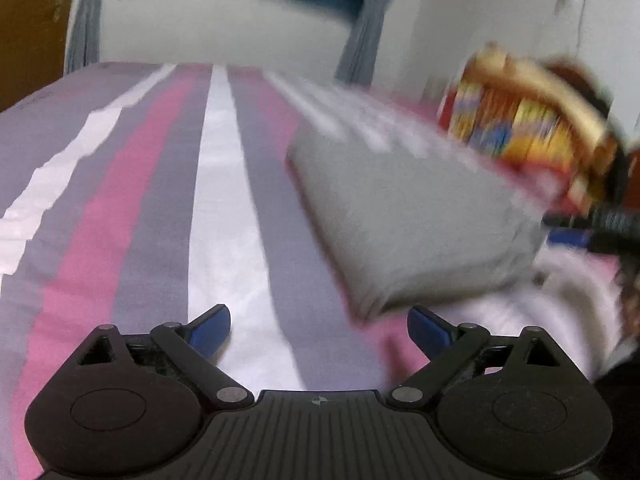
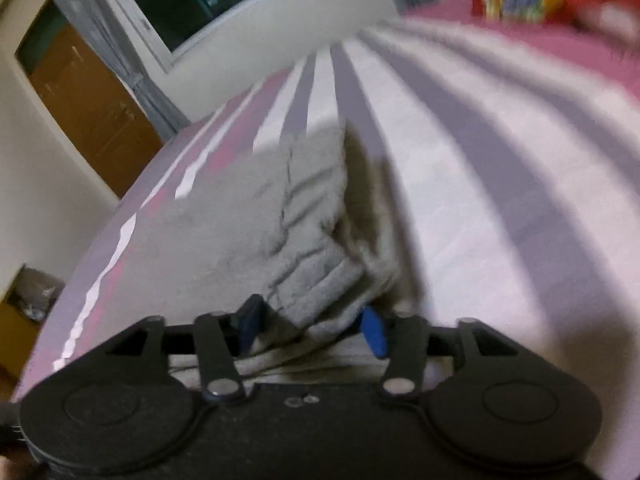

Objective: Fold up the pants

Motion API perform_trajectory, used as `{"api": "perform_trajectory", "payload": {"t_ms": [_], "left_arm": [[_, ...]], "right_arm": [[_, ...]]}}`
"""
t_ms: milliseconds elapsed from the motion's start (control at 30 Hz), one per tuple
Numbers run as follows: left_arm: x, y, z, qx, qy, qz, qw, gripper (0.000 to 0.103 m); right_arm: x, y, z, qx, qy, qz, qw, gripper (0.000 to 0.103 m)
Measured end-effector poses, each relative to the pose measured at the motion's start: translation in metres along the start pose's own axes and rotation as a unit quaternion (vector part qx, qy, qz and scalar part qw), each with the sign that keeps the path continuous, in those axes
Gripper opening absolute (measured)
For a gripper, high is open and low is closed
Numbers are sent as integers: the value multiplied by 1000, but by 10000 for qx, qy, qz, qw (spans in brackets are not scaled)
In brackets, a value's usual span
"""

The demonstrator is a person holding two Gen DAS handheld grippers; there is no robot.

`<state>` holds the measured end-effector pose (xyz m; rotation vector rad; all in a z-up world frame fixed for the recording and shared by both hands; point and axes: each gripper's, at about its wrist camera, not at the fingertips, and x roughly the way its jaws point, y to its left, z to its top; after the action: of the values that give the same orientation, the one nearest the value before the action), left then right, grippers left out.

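Note:
The grey pants [image 1: 404,224] lie folded into a thick bundle on the striped bed, ahead and right of my left gripper [image 1: 319,330], which is open and empty just above the sheet. In the right wrist view the pants [image 2: 280,220] lie bunched, and my right gripper [image 2: 312,328] is shut on their near edge, cloth filling the gap between the blue pads [image 2: 374,330]. The right gripper also shows blurred at the right edge of the left wrist view [image 1: 576,236], at the pants' side.
The bed sheet [image 1: 224,200] has pink, grey and white stripes. A bright yellow-red patterned pillow [image 1: 532,128] lies at the far right. A wall with a dark window [image 2: 208,4] and a brown door [image 2: 92,108] stand beyond the bed.

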<state>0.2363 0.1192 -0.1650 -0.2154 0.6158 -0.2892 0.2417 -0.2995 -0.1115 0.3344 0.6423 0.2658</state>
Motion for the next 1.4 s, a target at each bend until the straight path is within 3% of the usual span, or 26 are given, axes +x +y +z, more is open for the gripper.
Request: {"api": "perform_trajectory", "payload": {"t_ms": [67,133,233,300,333,400,433,467,533,633,700,733,800,833,867,900,967,1033,1067,1100,1167,1400], "left_arm": [[-3,6,16,-392,-431,-104,9982,98],[12,7,33,-720,-574,-303,9953,99],[55,0,44,-679,-168,-278,9972,99],[93,-3,41,-393,585,105,9975,99],[101,-3,39,-315,679,113,9971,99],[99,-3,47,-289,546,73,9981,99],[96,-3,53,-233,393,35,9989,99],[95,-2,61,-208,196,-33,9996,99],[105,0,77,-243,114,-74,9996,99],[137,3,96,-172,194,50,9997,100],[167,5,96,-50,761,179,9969,102],[174,4,93,-16,865,206,9960,103],[174,2,104,54,735,236,9970,103],[171,0,110,112,555,221,9982,103],[170,-3,115,129,370,138,9991,103],[172,-3,120,99,274,51,9996,103],[188,-2,130,67,329,153,9993,103],[217,-1,132,68,787,403,9961,103],[229,1,129,-4,989,413,9942,103],[231,1,127,-11,886,413,9952,103],[232,-1,126,65,845,423,9955,103],[228,-2,120,134,773,434,9960,103]], "right_arm": [[-14,3,9,-353,-427,-32,9985,68],[-11,6,17,-473,-580,54,9972,67],[12,22,24,-993,-602,-115,9932,66],[43,23,18,-1337,-97,-767,9880,66],[56,15,14,-1380,257,-1102,9839,70],[59,-6,22,-802,414,-878,9920,76],[55,-7,26,-744,394,-789,9933,75],[48,-6,31,-806,195,-749,9937,70],[40,-1,47,-919,-134,-562,9941,69],[59,6,71,-977,-215,-472,9939,69],[93,4,73,-1217,331,-870,9882,75],[111,-2,72,-1216,743,-964,9851,76],[116,-13,81,-1000,875,-892,9871,88],[111,-13,90,-1049,803,-816,9879,85],[104,-10,96,-1110,614,-733,9892,70],[93,-6,100,-1189,388,-630,9901,63],[85,-1,108,-1194,134,-432,9918,64],[100,2,108,-1327,266,-427,9899,69],[117,3,103,-1454,607,-666,9853,78],[133,0,98,-1492,936,-811,9810,79],[142,-14,95,-1158,879,-718,9868,81],[141,-32,88,-862,675,-589,9922,87]]}}
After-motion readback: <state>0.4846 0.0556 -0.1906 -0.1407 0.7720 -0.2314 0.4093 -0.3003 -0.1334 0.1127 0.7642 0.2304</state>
